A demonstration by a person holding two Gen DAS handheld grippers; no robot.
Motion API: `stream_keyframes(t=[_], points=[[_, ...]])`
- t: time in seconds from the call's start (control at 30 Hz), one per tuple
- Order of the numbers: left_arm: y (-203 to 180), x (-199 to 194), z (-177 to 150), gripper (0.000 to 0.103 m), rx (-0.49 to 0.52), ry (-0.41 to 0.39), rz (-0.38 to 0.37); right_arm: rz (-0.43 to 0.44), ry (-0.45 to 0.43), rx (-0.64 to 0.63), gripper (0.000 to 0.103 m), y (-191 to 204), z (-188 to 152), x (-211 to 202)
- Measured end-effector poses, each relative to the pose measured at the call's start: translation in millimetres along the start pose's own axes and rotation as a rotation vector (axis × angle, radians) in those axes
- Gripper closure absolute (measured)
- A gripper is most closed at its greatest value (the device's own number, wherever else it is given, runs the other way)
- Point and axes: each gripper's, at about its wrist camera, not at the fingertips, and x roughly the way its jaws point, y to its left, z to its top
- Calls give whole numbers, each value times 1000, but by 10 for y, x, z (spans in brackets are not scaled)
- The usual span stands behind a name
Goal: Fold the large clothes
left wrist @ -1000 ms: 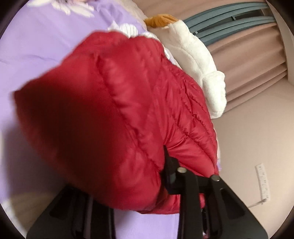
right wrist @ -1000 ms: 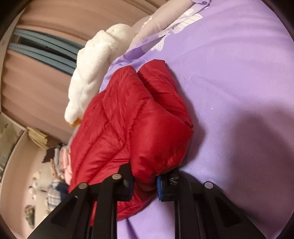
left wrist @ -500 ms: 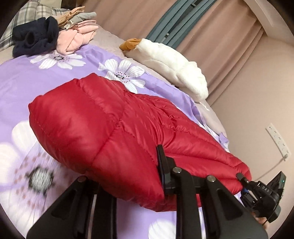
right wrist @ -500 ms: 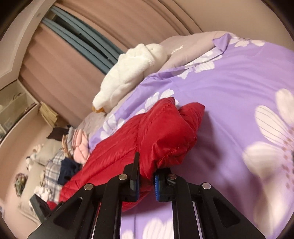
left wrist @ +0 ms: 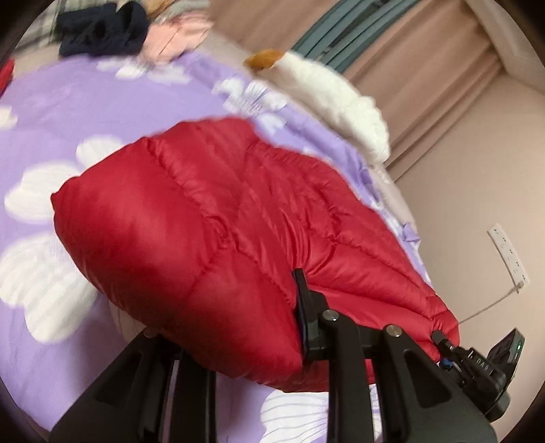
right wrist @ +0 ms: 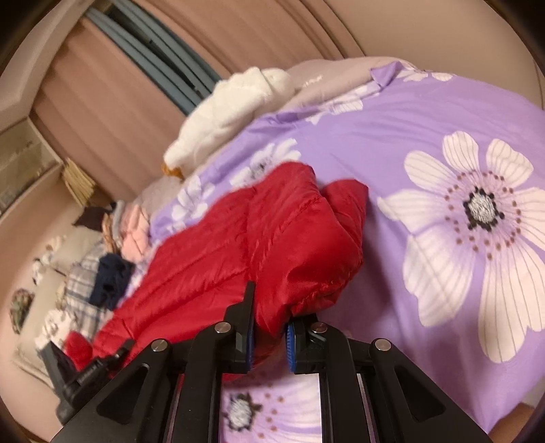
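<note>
Red quilted down jacket (left wrist: 218, 238) is held up over the bed, spanning between both grippers; puffy bulk fills the centre of the left wrist view.

Left gripper (left wrist: 238, 337): jaws have just been opening slightly, jacket edge between them. Only the R finger (left wrist: 303, 317) shows, pressed into the fabric; the other is hidden behind the jacket. Grip holds.

Right gripper (right wrist: 269, 337): jaws narrow, blue pads (right wrist: 289, 340) pinching a jacket fold; a bunched sleeve or cuff hangs out toward 1 o'clock.

Purple floral duvet (right wrist: 460, 211) lies under the jacket. White plush toy (left wrist: 337, 102) at 1 o'clock in the left view, near the curtain (left wrist: 425, 68). Clothes pile (left wrist: 112, 30) at 11 o'clock. Wall socket strip (left wrist: 507, 255) at 3 o'clock.
</note>
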Motion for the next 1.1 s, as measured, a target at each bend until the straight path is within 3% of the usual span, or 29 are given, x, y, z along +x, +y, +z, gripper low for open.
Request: stream_keyframes(t=[0.13, 0.3, 0.4, 0.6, 0.83, 1.1], points=[[136, 135, -93, 73, -60, 40, 19, -31, 43, 19, 90, -160, -86, 152], [166, 205, -200, 59, -9, 25, 68, -65, 80, 29, 89, -293, -184, 319], [213, 234, -230, 59, -19, 21, 59, -107, 83, -20, 86, -250, -214, 366], [129, 258, -304, 56, 83, -19, 116, -129, 95, -34, 82, -277, -234, 422], [137, 291, -299, 56, 112, -23, 131, -164, 89, -101, 81, -217, -283, 453], [148, 309, -291, 55, 113, -28, 130, -161, 87, -88, 80, -237, -292, 436]])
